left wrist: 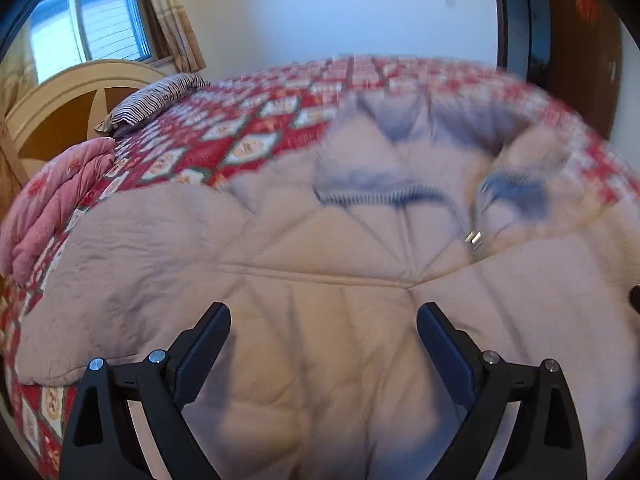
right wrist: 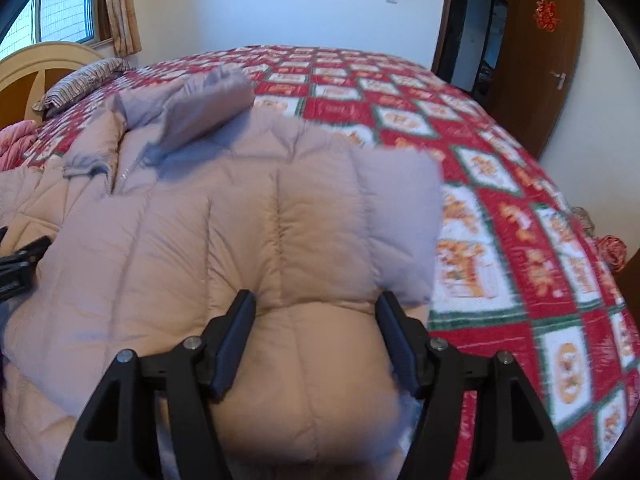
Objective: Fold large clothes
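early stage. puffy coat (left wrist: pixel 320 320) mostly spread on bed (right wrist: pixel 500 160), one sleeve (right wrist: pixel 340 220) over front. my right tongs (right wrist: pixel 316 336) pinch bulged sleeve fabric; left tongs (left wrist: pixel 324 344) open, empty. collar (left wrist: pixel 420 120) at 12, body fold w/ other side left.

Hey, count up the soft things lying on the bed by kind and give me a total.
Puffy jacket: 1, beige, unzipped at the top
Striped pillow: 1, by the headboard
Pink folded quilt: 1, at the bed's edge
Red patterned bedspread: 1, under everything
Total: 4
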`<state>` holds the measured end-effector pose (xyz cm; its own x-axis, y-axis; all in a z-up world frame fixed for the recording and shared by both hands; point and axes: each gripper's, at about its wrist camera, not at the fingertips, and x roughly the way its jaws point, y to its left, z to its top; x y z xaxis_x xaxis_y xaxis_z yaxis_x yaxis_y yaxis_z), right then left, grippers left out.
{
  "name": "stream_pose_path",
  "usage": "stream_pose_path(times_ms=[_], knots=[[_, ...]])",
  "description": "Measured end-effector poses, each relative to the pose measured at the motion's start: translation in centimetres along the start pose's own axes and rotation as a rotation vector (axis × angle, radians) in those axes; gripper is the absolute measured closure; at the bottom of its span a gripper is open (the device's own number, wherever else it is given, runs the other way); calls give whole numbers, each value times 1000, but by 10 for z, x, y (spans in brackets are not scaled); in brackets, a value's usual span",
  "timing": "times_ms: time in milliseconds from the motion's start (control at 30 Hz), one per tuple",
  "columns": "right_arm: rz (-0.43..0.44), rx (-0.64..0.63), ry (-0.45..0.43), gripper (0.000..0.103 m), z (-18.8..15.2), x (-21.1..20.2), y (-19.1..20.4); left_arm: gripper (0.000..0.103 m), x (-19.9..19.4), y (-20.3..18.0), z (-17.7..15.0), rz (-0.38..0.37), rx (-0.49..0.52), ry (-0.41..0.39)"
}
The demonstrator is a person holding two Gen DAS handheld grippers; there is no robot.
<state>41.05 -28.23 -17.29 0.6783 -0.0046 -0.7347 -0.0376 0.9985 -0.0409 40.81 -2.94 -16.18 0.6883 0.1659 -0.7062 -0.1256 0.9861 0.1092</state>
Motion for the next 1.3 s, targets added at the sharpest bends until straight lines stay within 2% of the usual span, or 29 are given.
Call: stream_pose_path(times_ms=[33,67,100,167,267,367,533,733,1300], knots=[[23,30,-38,36,3,-16,-1,8,-9,3,-1,-17,-7,-24],[40,52,-64,31,5,-29,2,8,-21,6,-4,-31,-8,-55],[53,62,-83,25,6,-39,6,8,-24,5,-7,-29,-4,-65],[94,49,-110,24,9,-51,26,8,-17,-4,-15,-5,35,-54],[119,-18,-82,24,4,-49,63,8,5,-14,-29,46,84,-1],[112,-59,-29,25,-11,-25,84,8,11,-7,-34,9,43,-3],[113,-19,0,25,-26,-2,80,4,19,-3,-36,-19,27,13],[76,-46,17,23,-28,3,89,1,23,-5,-36,-21,26,30],[39,-68,27,21,-30,6,94,1,30,-2,-36,-53,10,69]])
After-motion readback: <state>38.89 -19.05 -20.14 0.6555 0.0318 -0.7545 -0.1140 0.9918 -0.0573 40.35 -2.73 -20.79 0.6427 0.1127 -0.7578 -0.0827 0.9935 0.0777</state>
